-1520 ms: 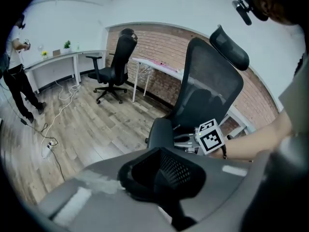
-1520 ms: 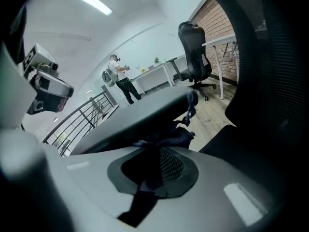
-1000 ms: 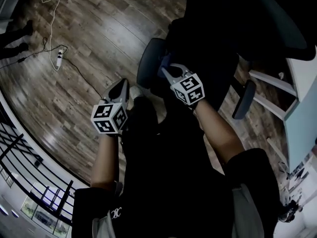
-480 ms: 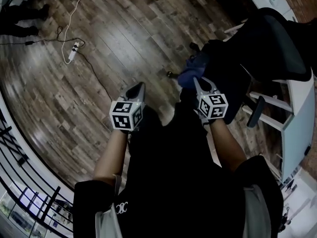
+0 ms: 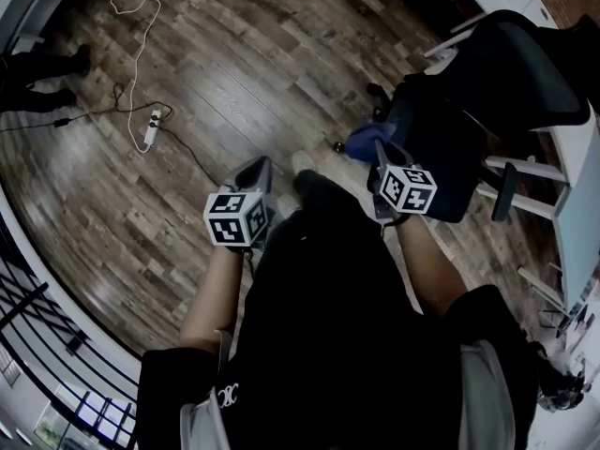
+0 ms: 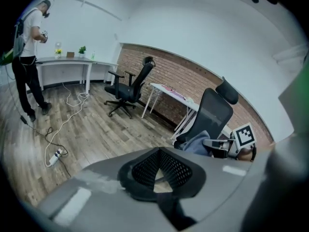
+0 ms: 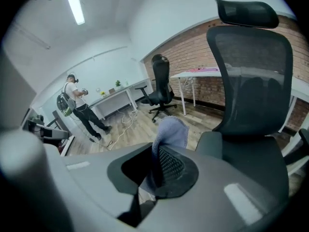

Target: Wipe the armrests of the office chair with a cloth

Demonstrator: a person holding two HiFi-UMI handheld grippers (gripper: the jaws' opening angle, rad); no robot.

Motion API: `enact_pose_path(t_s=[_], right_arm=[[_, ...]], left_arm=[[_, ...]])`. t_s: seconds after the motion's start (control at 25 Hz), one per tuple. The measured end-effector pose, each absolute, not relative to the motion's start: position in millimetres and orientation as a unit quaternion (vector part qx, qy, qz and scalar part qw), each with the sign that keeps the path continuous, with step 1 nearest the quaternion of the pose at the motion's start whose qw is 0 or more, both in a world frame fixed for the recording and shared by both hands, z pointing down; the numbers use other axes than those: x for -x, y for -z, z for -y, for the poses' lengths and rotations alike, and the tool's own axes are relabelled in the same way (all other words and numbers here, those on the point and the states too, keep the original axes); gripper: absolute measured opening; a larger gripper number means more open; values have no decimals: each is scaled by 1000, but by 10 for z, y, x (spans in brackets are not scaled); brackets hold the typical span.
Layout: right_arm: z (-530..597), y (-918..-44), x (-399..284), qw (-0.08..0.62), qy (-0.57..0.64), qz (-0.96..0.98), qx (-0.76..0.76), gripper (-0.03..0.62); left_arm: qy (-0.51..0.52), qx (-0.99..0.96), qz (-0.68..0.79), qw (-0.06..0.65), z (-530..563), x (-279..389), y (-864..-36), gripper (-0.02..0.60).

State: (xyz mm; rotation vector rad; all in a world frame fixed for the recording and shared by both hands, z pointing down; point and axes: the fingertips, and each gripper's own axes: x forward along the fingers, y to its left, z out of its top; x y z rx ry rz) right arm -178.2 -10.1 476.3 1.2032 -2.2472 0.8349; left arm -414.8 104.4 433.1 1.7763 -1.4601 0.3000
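The right hand-held gripper (image 5: pixel 381 150) is clamped on the blue cloth (image 7: pixel 171 132), held near the office chair (image 5: pixel 450 148) seat's front edge, ready for the armrest (image 5: pixel 505 191). The left hand-held gripper (image 6: pixel 157 167) hangs narrow, seemingly empty, out of the way.

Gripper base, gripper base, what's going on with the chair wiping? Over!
Right gripper shut on blue cloth, facing office chair. Left gripper shut, empty. Cloth in the air, not on an armrest. Power strip on floor, well aside.
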Motion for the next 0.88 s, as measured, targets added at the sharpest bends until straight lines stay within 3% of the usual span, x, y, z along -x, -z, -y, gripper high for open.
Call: enact_pose_path(t_s=[0.36, 0.88], right_arm=[[447, -5198, 1782, 209, -362, 747, -518, 26], [768, -5223, 1797, 125, -430, 605, -658, 26]], left_arm=[[-183, -779, 467, 376, 215, 4074, -4297, 6], [-245, -853, 330, 322, 1680, 3928, -4204, 6]])
